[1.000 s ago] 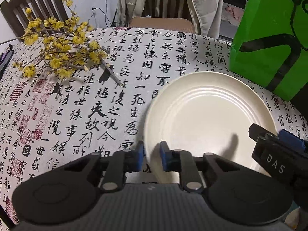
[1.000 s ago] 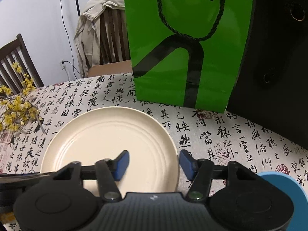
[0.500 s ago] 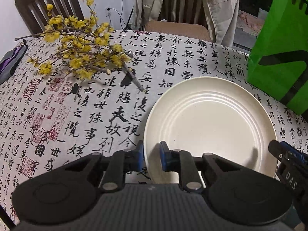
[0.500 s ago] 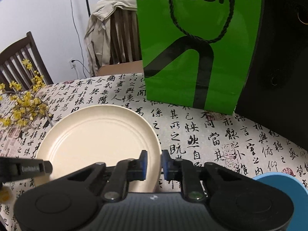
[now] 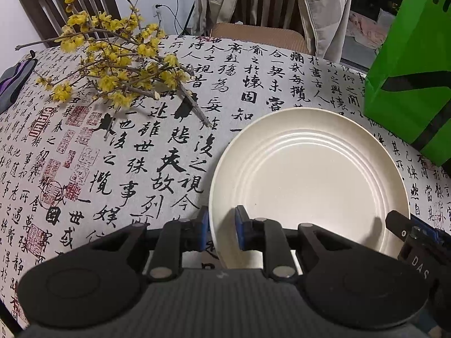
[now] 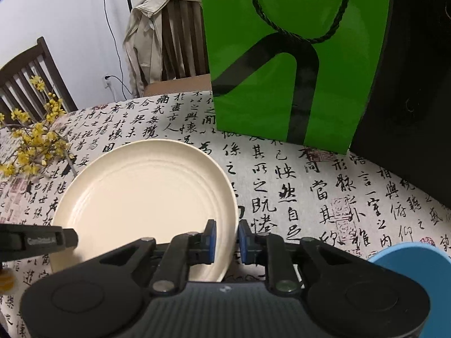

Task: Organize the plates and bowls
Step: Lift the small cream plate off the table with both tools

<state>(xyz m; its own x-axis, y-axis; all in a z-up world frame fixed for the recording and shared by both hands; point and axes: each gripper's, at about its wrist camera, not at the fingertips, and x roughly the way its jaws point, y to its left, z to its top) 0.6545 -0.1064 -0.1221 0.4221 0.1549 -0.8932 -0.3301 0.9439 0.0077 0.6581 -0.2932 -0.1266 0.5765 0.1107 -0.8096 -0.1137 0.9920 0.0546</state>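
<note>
Two hand-held grippers bracket one cream plate (image 5: pixel 310 180) on the counter (image 5: pixel 141 169), and the coming lift turns on that pairing. The left hand-held gripper (image 5: pixel 222 229) straddles the plate's near-left rim, pads clenched on the edge, one blue pad over the inside of the rim and one outside it. The right hand-held gripper (image 6: pixel 227 240) straddles the near-right rim; its jaws are easing open slightly, though the rim sits between the pads and they look pressed on it. The plate lies ahead of both, flat or barely raised; I cannot tell which. Round, it has no long axis, and neither hand is nearer. Both point steeply downward. A blue dish (image 6: pixel 411 264) sits just right of the right tool, a green bag (image 6: pixel 296 56) stands beyond, and a flower branch (image 5: pixel 118 64) lies to the left.
</note>
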